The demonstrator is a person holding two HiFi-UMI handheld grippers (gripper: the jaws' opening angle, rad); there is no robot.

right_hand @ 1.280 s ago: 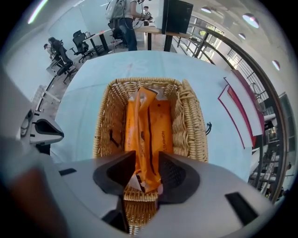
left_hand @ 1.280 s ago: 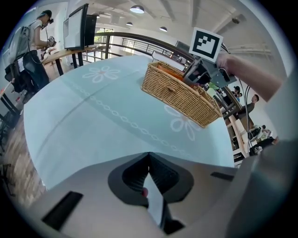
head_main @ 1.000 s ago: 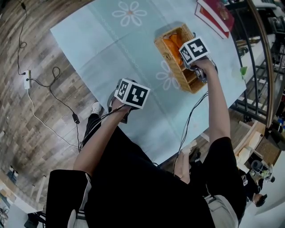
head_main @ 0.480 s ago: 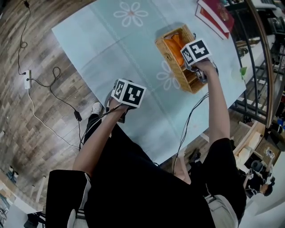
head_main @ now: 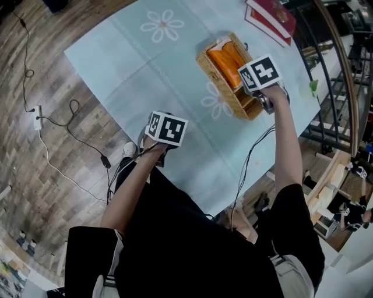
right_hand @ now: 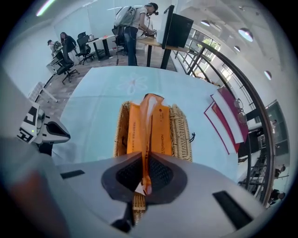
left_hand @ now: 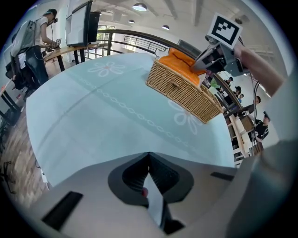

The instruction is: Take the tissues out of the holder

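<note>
A wicker basket holder stands on the pale blue tablecloth, with an orange tissue pack lying in it. My right gripper hovers over the basket's near end. In the right gripper view its jaws are shut on a raised fold of the tissue pack wrapper, above the basket. My left gripper hangs over the table's near edge, apart from the basket. Its jaws are shut with nothing between them. The left gripper view shows the basket and the right gripper across the cloth.
Red books lie at the table's far right corner, beside a metal railing. The cloth has white flower prints. Cables run over the wooden floor at the left. People work at desks in the background.
The right gripper has shifted slightly towards the basket's near end. The left gripper has drifted a little down and left. The whole view has swung somewhat.
</note>
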